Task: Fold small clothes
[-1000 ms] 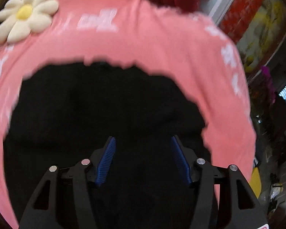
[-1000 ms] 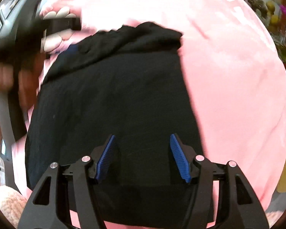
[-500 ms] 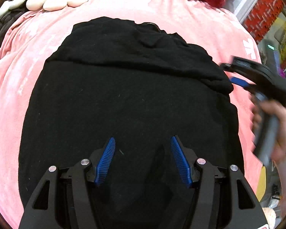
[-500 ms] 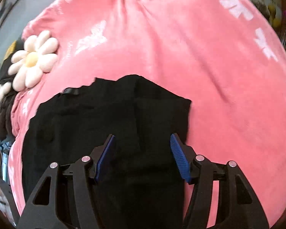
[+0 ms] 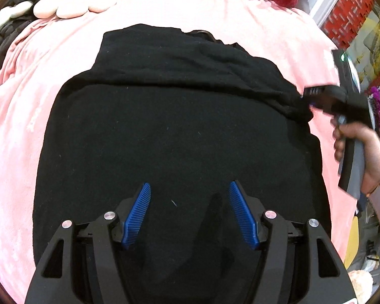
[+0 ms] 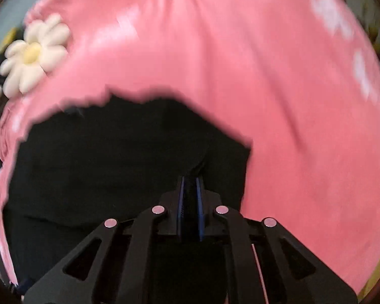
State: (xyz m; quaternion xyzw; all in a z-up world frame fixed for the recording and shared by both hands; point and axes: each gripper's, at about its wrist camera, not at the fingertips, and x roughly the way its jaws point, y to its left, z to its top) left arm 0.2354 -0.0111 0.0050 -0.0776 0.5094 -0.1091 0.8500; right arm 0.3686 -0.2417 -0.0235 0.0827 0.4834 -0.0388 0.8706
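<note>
On the pink blanket (image 5: 17, 152) the black garment (image 5: 177, 131) lies spread. The right claw (image 6: 190, 190) has just been closing and now pinches its right-hand edge; the left claw (image 5: 187, 202) hovers open, empty. Lift gently, carrying the edge across evenly.
</note>
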